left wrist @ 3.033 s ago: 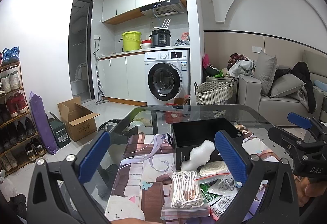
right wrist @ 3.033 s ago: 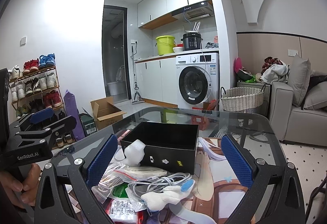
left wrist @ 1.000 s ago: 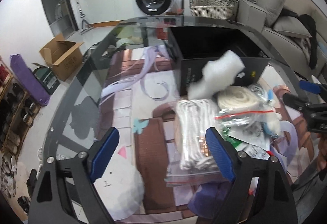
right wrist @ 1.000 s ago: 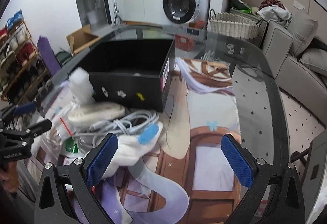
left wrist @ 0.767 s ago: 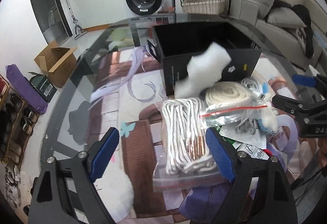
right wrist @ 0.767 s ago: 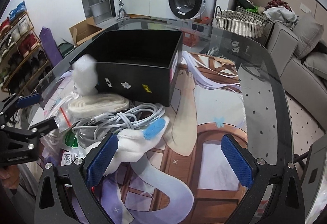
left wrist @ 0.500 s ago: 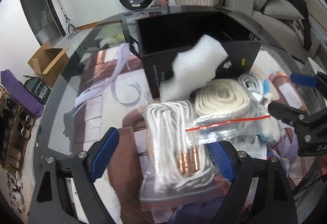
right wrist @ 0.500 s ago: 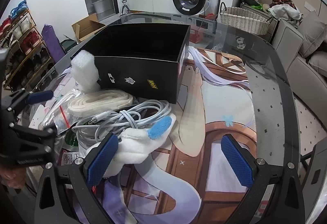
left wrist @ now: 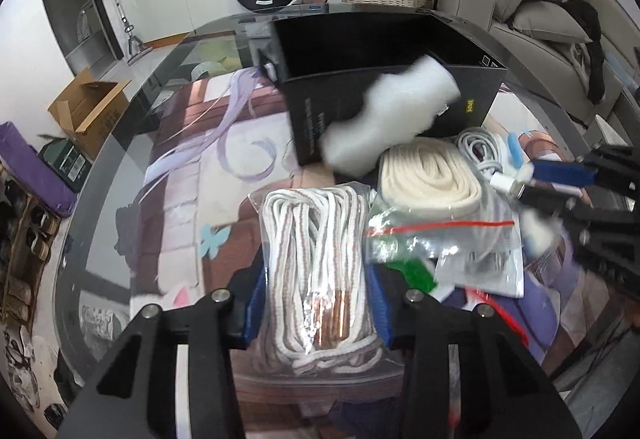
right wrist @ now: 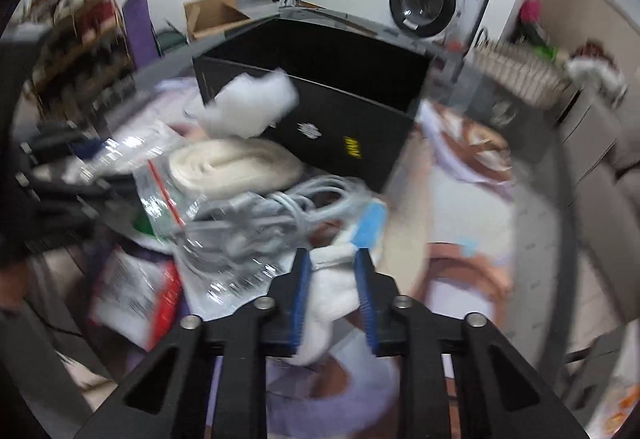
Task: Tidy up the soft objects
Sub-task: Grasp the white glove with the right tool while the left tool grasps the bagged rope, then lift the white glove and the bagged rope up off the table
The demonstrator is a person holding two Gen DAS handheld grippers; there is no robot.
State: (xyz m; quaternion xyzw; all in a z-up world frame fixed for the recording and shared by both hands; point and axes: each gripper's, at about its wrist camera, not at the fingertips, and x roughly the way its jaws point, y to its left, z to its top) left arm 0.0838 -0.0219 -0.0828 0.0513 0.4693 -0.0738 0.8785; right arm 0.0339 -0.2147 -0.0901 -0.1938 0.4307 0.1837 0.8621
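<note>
Both grippers have dropped from a level room view to a steep downward tilt over the pile, and their jaws have just been closing. Left gripper: blue pads now pressed on either side of the rope bag, a clear zip bag of white striped cord with copper-coloured tips; bag lies on the table in front of the box, toward the camera. Right gripper: pads clamped on the sock, a white piece with a blue tip, lying in front of the box's right front corner; this view is motion-blurred. Count, all on the table: one black open-topped box; one white foam piece leaning against the box's front wall; one cream webbing coil in a red-zip bag just in front of the box; one bundle of grey-white cable between the coil and the sock; one rope bag; one sock; some flat printed packets under the pile, number unclear. Pose: left gripper sits left of the pile and points toward the box; right gripper enters from the right of the pile, seen in the left view with its jaws near the cable. Part of a hand shows at the left edge of the right view, behind the left gripper's body.
</note>
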